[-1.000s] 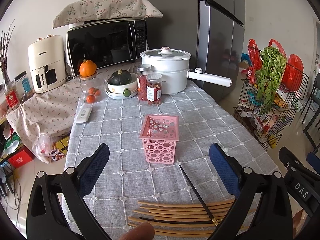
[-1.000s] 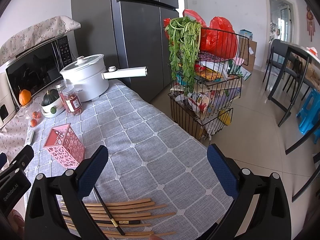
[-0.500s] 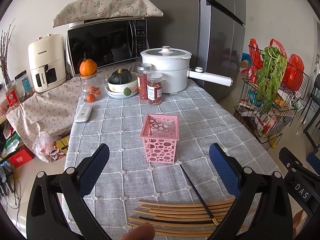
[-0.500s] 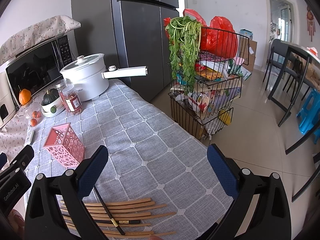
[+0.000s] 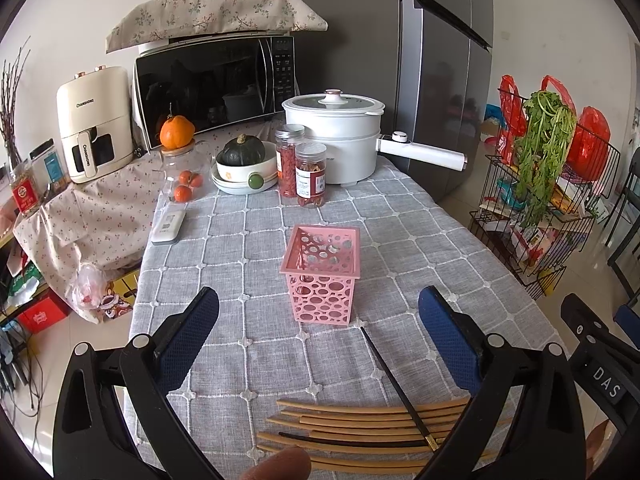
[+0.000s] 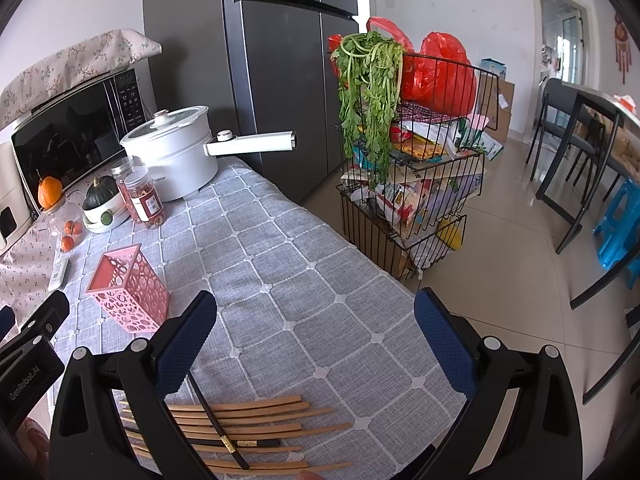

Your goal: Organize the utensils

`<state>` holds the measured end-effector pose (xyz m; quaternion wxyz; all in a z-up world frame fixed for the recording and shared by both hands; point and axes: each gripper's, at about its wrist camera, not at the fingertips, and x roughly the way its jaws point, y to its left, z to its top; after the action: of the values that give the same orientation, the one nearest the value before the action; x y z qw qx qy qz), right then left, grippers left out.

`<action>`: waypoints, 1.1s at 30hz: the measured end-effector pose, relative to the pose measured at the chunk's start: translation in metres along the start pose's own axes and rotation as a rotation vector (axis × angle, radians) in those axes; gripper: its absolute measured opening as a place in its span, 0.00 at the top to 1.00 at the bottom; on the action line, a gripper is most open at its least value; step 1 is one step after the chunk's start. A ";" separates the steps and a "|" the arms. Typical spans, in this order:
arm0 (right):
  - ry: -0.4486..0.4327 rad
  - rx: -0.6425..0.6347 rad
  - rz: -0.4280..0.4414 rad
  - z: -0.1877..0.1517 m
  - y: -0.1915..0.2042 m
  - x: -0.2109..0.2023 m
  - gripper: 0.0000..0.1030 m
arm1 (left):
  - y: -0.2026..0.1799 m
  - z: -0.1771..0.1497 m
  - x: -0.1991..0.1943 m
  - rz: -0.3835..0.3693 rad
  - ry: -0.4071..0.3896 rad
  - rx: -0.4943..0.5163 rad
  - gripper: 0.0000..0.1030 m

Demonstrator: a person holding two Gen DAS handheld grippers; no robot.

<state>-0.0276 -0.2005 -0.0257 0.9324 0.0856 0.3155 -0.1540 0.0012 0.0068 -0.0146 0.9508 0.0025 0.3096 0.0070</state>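
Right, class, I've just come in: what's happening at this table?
A person holds two grippers, left and right, both open and empty, above a grey checked tablecloth. Bamboo chopsticks and two dark chopsticks lie loose at the near edge. The pink perforated plastic basket stands upright; no chopstick visibly stands in it.

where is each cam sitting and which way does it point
Left wrist: on the open left gripper, facing down the table to the pink basket, pot and microwave; a fingertip shows.
Right wrist: on the open right gripper, aimed over the table edge toward the wire rack.
Shared: basket, chopsticks, pot.
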 end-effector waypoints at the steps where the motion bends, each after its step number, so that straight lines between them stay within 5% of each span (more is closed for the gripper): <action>1: 0.000 -0.001 -0.001 0.000 0.000 0.000 0.07 | 0.000 0.000 0.000 0.001 -0.001 -0.001 0.07; 16: 0.004 -0.002 -0.001 0.000 0.000 0.000 0.07 | 0.001 -0.003 0.004 -0.005 0.034 -0.006 0.07; 29: 0.032 0.045 -0.001 0.002 -0.015 0.002 0.07 | -0.001 -0.001 0.021 -0.059 0.146 -0.042 0.07; 33: 0.112 0.147 0.078 0.005 -0.034 0.010 0.07 | -0.002 -0.007 0.036 -0.101 0.255 -0.107 0.07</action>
<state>-0.0284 -0.2359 -0.0303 0.9098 0.1745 0.3516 -0.1352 0.0267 0.0053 -0.0416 0.9017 -0.0648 0.4268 -0.0241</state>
